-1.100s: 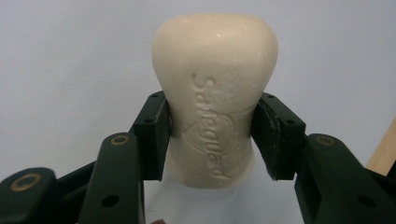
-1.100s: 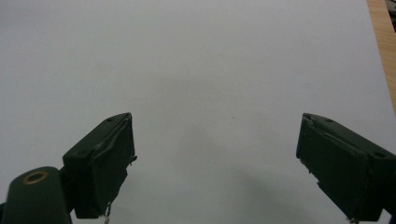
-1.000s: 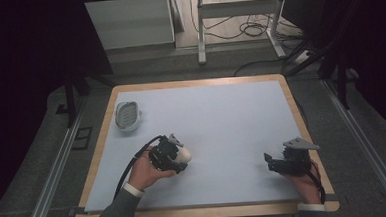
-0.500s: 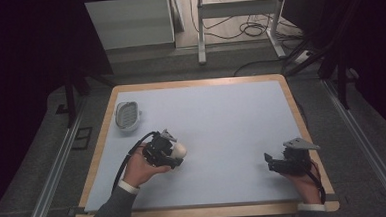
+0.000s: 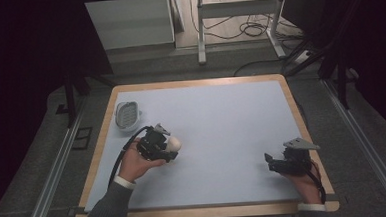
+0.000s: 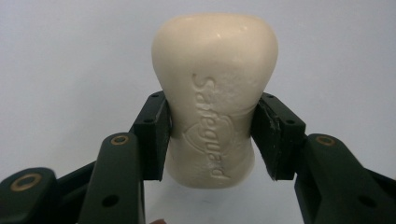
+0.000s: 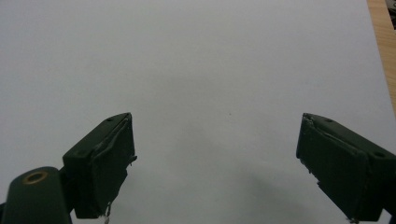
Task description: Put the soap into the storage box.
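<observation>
A cream bar of soap (image 6: 215, 98) with raised lettering is clamped at its narrow waist between the two black pads of my left gripper (image 6: 211, 135). From above, the left gripper (image 5: 169, 146) is at the table's left, just off the surface, and the soap (image 5: 174, 144) pokes out of it to the right. A white soap dish (image 5: 127, 114) with a ribbed inside lies near the table's left edge, behind and left of that gripper. My right gripper (image 7: 215, 158) stands open with nothing between its jaws. In the high view the right gripper (image 5: 270, 163) rests at the near right.
The table (image 5: 221, 117) has a pale blue-grey top inside a wooden rim (image 5: 301, 118). A strip of that rim (image 7: 385, 42) runs down the right side of the right gripper view. Dark floor, metal rails and a desk frame with cables surround the table.
My left gripper has carried the soap a little to the left and farther back, toward the soap dish. The right gripper has stayed where it was.
</observation>
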Motion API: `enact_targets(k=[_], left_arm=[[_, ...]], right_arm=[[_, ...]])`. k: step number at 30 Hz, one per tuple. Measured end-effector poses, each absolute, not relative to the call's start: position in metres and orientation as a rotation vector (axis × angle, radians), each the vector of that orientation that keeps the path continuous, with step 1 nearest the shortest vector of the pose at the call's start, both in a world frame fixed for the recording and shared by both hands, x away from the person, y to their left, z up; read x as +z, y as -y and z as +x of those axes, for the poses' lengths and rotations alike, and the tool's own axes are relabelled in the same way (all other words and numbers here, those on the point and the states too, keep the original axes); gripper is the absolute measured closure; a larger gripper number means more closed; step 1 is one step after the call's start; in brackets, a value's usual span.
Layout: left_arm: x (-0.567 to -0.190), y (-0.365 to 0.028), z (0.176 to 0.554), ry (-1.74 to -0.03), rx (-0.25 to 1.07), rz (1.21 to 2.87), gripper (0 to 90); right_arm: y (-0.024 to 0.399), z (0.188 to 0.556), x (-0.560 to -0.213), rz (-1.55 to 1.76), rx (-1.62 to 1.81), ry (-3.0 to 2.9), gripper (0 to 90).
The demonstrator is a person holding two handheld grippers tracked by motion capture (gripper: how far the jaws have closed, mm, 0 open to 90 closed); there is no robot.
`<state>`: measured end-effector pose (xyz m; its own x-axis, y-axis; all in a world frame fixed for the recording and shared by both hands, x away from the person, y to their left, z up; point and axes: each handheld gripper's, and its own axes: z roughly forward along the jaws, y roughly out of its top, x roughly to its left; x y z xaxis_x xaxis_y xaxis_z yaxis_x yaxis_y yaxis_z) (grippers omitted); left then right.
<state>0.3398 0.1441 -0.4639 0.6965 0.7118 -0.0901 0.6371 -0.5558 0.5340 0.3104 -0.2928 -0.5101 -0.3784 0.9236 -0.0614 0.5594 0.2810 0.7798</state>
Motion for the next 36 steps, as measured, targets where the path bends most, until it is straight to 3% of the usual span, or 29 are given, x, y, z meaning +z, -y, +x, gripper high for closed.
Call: enact_targets(k=[36], left_arm=[[-0.445, -0.185, 0.368, -1.152, 0.213, 2.295, 49.9]], right_arm=[[0.293, 0.312, -0.512, 1.335, 0.919, -2.042, 11.5]])
